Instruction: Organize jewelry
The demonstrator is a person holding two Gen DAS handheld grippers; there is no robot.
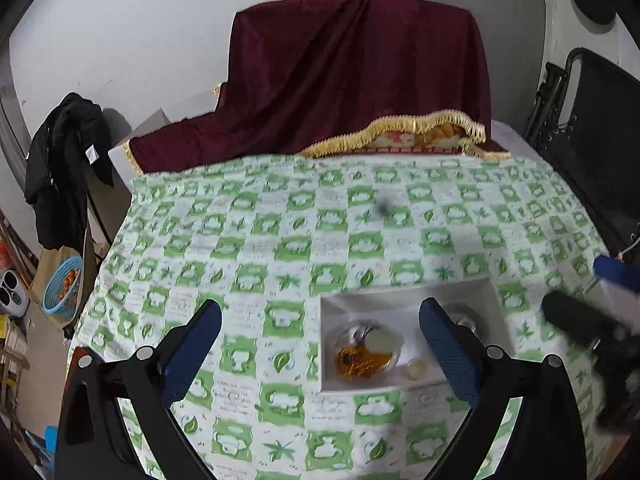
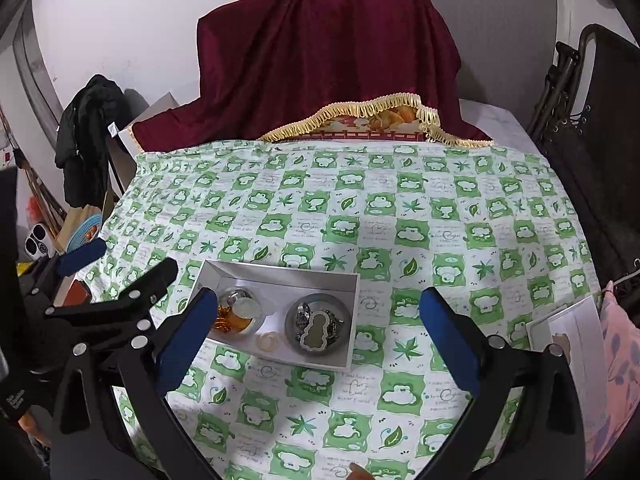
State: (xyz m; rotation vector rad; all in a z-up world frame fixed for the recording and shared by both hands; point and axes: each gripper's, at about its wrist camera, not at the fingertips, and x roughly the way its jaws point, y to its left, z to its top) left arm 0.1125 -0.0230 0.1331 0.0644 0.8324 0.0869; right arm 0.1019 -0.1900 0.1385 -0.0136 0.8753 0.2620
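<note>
Partly, left tool (image 1: 320,350) hiding tray's (image 1: 404,294) right bowl (image 1: 466,322), both tools spread wide

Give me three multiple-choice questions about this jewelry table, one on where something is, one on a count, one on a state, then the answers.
1. Where does the small pale ring lie?
A. On the tray floor between the two bowls
B. On the tablecloth outside the tray
C. On the red cloth

2. How many bowls are in the tray?
A. One
B. Two
C. Four

3. How is the right tool?
A. Shut on a ring
B. Shut on a bowl
C. Open, holding nothing

Answers:
1 A, it sits on the white floor between the amber bowl and the silver bowl.
2 B, only those two show in the right wrist view.
3 C, its blue fingers stand wide apart over the tablecloth; the left tool is open too.
</note>
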